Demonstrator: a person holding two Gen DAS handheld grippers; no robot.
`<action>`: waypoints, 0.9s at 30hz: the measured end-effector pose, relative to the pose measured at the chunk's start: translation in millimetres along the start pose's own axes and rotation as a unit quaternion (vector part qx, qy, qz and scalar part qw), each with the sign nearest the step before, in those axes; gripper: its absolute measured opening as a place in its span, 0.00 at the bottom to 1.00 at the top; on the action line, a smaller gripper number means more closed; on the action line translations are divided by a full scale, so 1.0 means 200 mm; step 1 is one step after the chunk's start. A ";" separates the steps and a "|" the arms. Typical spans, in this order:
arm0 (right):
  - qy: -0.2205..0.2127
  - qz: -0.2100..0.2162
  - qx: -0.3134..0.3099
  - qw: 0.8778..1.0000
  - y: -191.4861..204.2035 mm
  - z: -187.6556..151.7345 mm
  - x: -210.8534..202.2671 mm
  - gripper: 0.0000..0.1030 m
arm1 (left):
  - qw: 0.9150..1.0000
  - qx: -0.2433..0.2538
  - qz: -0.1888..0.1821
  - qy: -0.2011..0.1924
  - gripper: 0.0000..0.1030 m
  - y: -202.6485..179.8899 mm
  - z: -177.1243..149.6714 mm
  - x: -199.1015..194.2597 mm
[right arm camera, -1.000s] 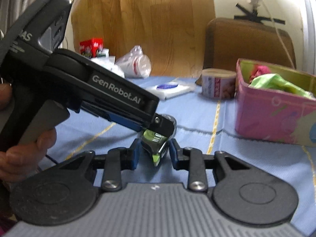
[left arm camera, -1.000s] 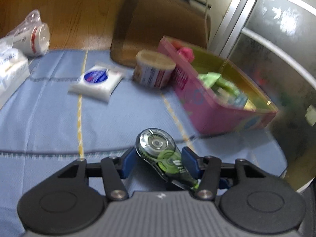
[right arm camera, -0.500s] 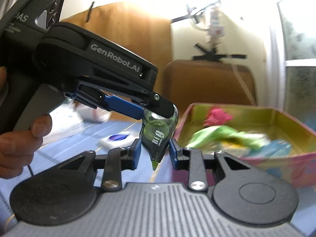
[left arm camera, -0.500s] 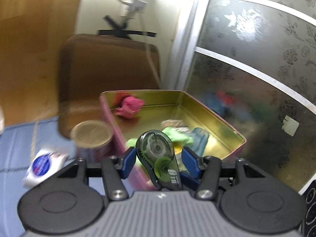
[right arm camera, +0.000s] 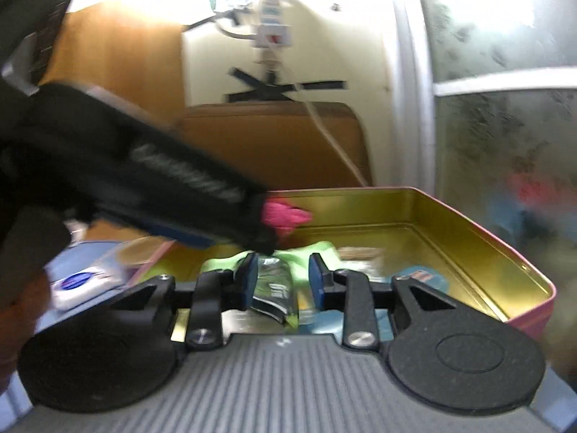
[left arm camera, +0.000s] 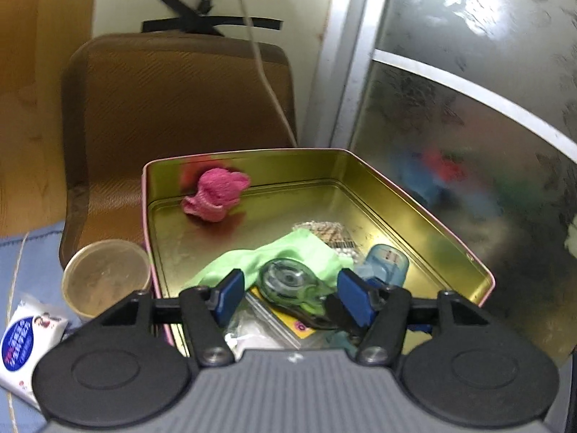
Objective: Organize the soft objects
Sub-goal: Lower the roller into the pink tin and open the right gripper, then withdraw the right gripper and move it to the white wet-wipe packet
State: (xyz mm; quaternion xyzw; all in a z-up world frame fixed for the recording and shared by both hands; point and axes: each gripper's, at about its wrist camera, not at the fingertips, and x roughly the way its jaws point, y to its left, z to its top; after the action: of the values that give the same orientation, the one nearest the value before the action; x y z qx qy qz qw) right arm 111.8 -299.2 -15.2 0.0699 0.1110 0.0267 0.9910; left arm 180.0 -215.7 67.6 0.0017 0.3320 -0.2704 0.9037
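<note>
**Tape dispenser (left arm camera: 288, 283) going into the tin (left arm camera: 414, 209): let it go cleanly**

The tape dispenser is at the near end of the tin, above or on the green cloth (left arm camera: 281, 250) and the loose packets there. Whether it already rests on them cannot be told. The left gripper (left arm camera: 291, 299) hangs over that same end. Its jaws have just been opening, and its blue pads (left arm camera: 227, 297) now stand apart with the dispenser between them and a gap on either side. The right gripper (right arm camera: 283, 281) comes in at the near end too. Its fingers are also apart. In its blurred view the dispenser sits between them, with green cloth showing between it and one pad, so it does not look clamped.

To do the release well, both hands should probably stay over the inside of the tin until the dispenser is plainly lying down. Lifting straight up is safer than sweeping sideways, since a pad could catch the dispenser or drag the green cloth over the rim. The near end of the tin is crowded. The far end holds only the pink cloth (left arm camera: 216, 195), so later things would fit better there.

A paper cup (left arm camera: 104, 274) stands just outside the tin's left wall, with a tissue pack (left arm camera: 25, 339) beyond it. A hand backing out that way could knock the cup. The tissue pack looks the likeliest soft thing to fetch next.
</note>
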 end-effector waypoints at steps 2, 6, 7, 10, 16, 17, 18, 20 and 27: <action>-0.006 0.006 0.026 1.000 -0.04 -0.02 -0.03 0.35 | 1.000 0.002 0.013 -0.005 0.61 0.01 -0.01 -0.01; -0.012 0.009 0.039 0.999 -0.06 -0.06 -0.10 0.35 | 0.999 0.004 0.031 -0.006 0.65 0.02 -0.04 -0.04; -0.016 0.010 0.045 0.999 -0.07 -0.06 -0.13 0.35 | 0.999 0.009 0.037 -0.007 0.66 0.02 -0.05 -0.06; -0.024 0.011 0.060 0.998 -0.08 -0.06 -0.20 0.35 | 0.998 0.031 0.057 -0.013 0.68 -0.01 -0.09 -0.12; -0.034 0.016 0.099 0.994 -0.09 -0.06 -0.32 0.38 | 0.994 0.066 0.087 -0.029 0.75 -0.06 -0.20 -0.29; -0.034 0.016 0.103 0.994 -0.08 -0.07 -0.33 0.38 | 0.993 0.069 0.090 -0.030 0.75 -0.06 -0.22 -0.31; -0.032 0.016 0.105 0.994 -0.08 -0.08 -0.34 0.38 | 0.993 0.072 0.092 -0.030 0.76 -0.06 -0.24 -0.34; -0.027 0.018 0.114 0.993 -0.06 -0.10 -0.37 0.38 | 0.992 0.078 0.098 -0.031 0.76 -0.07 -0.27 -0.38; 0.002 0.034 0.133 0.990 -0.02 -0.13 -0.41 0.39 | 0.990 0.083 0.110 -0.038 0.80 -0.03 -0.39 -0.50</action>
State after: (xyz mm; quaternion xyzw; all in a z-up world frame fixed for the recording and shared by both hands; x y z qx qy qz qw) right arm 26.5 -305.0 -23.4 0.2053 0.1132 0.0455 0.9711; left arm 66.9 -157.8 67.4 0.1031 0.2710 -0.1961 0.9367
